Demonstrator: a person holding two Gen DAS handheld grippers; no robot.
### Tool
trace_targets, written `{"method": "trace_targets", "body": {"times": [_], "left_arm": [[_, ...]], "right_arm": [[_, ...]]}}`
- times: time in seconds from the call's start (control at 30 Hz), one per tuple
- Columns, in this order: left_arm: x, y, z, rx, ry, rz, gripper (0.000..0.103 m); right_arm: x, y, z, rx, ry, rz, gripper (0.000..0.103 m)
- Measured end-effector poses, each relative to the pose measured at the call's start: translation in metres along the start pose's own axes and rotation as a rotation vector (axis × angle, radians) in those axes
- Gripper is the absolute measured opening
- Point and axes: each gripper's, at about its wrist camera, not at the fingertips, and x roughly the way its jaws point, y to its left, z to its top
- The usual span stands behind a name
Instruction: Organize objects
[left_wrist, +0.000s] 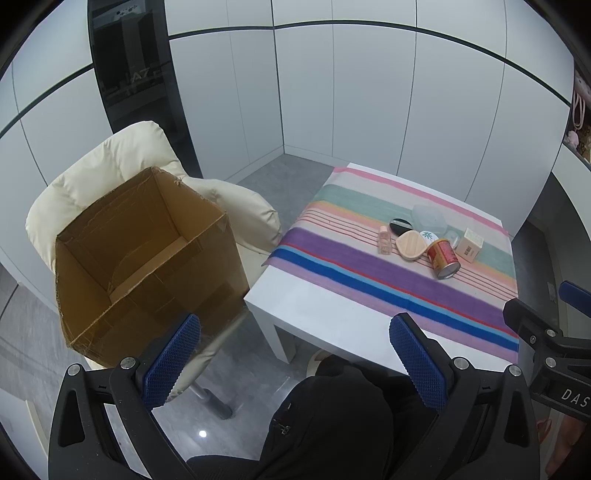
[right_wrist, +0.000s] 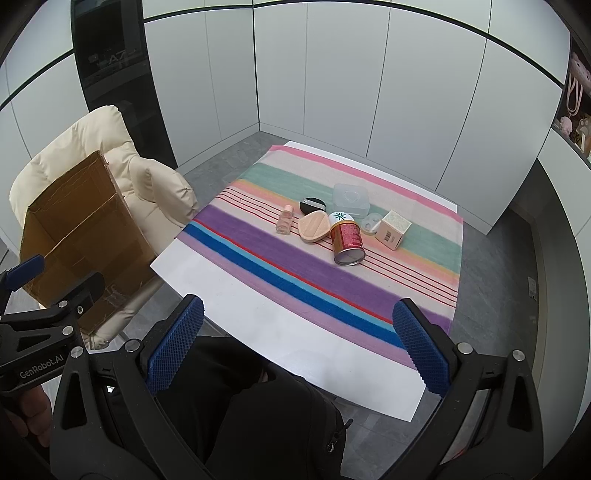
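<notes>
Several small items lie clustered on the striped cloth (right_wrist: 295, 258): a red can (right_wrist: 347, 240) on its side, a pink bottle (right_wrist: 285, 220), a peach case (right_wrist: 314, 226), a black compact (right_wrist: 312, 205), a clear plastic box (right_wrist: 351, 201), a small clear case (right_wrist: 369, 223) and a cream carton (right_wrist: 393, 229). The can (left_wrist: 444, 258) and carton (left_wrist: 469, 244) also show in the left wrist view. An open, empty cardboard box (left_wrist: 147, 258) sits on a cream chair (left_wrist: 110, 166). My left gripper (left_wrist: 295, 358) and right gripper (right_wrist: 299, 343) are open and empty, held above the table's near edge.
The white table (right_wrist: 295, 332) stands in a corner of white panelled walls. The chair with the box (right_wrist: 81, 229) is left of the table. My dark-clothed lap (right_wrist: 240, 406) is below the grippers. A shelf with plush items (right_wrist: 576, 110) is at far right.
</notes>
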Motion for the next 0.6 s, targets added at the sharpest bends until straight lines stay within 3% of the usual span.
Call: {"method": "trace_targets", "body": {"times": [0.6], "left_arm": [[0.0, 0.0, 0.0001, 0.001, 0.003, -0.001, 0.103]], "right_arm": [[0.0007, -0.0001, -0.0006, 0.004, 0.002, -0.001, 0.103]]}}
